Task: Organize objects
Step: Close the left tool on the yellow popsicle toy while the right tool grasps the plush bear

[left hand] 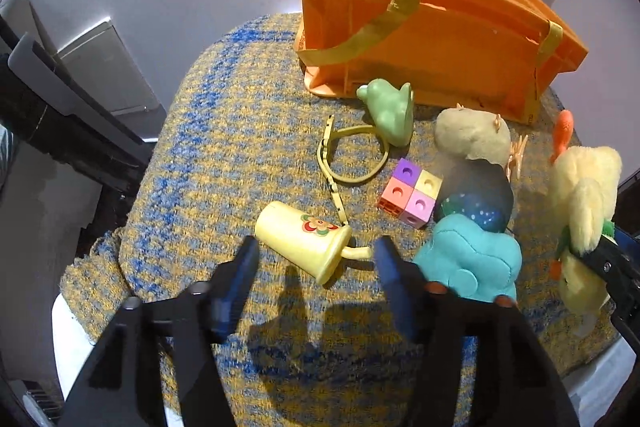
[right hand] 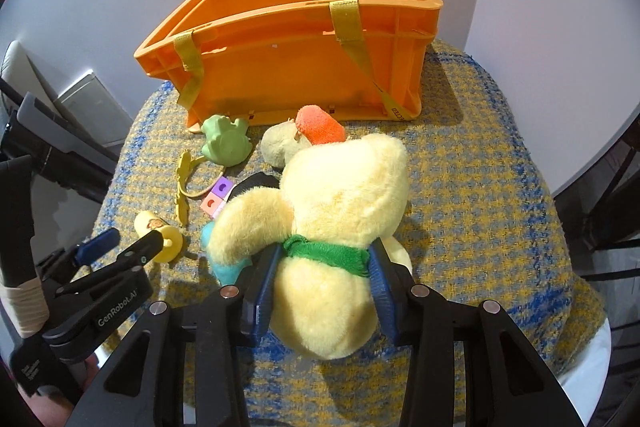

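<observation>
the left gripper (left hand: 316,259) has two black arms ending in dark blue ribbed pads (left hand: 394,279), with small round rivets along the arms, some silver, some looking coppery. seen from the right wrist view, one of its arms carries white lettering reading "genrobot.ai", and its black handle (right hand: 18,227) is wrapped low down in a band of pale tape. the right gripper (right hand: 324,275) is built the same: black angular arms, silver round rivets (right hand: 419,291), and blue ribbed pads on the inner faces.
</observation>
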